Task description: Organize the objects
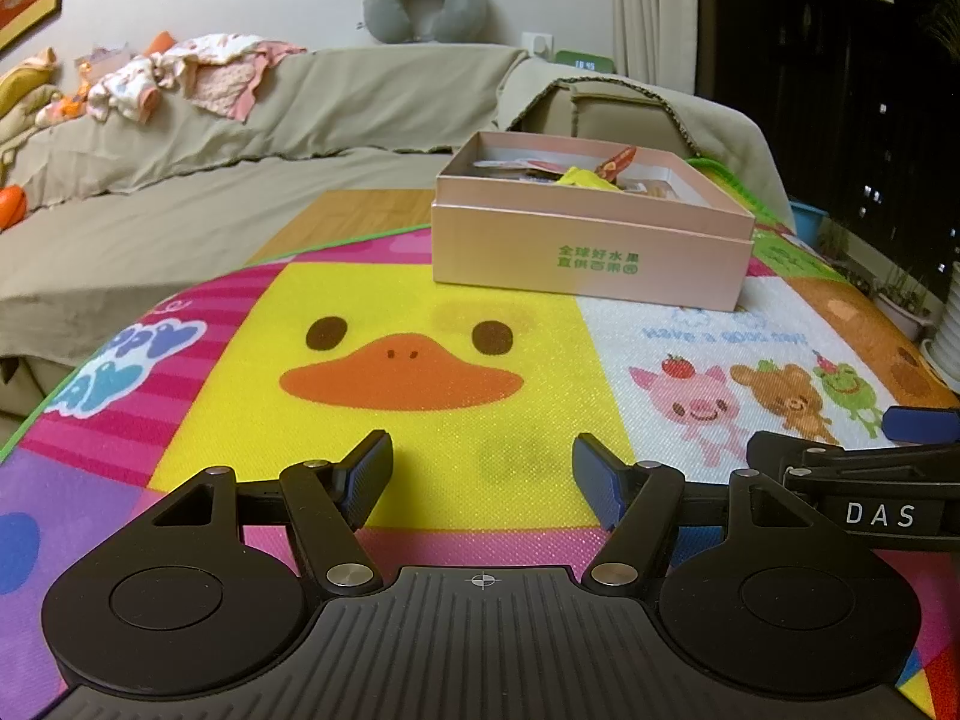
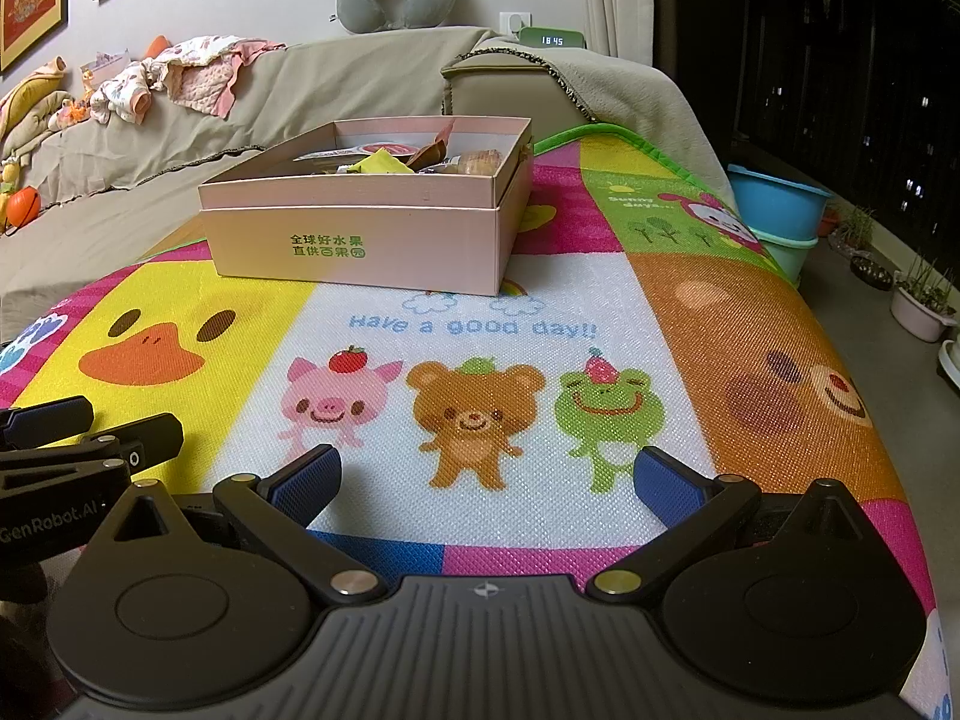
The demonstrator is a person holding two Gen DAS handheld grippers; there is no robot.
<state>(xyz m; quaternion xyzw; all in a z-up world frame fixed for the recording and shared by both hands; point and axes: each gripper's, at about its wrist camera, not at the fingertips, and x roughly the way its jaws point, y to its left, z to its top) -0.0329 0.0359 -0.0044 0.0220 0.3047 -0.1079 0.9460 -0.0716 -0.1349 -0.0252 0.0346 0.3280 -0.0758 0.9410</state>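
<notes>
Your table [image 1: 360, 207] shows bare wood only at its far edge; the rest is under a bright cartoon play mat [image 2: 492, 468] with a yellow duck panel, a white panel of 3 animals and an orange bear panel. You have 1 thing standing directly on that mat: an open pink box [image 2: 360, 240] with green lettering, at the far end, straddling the duck and white panels.
</notes>
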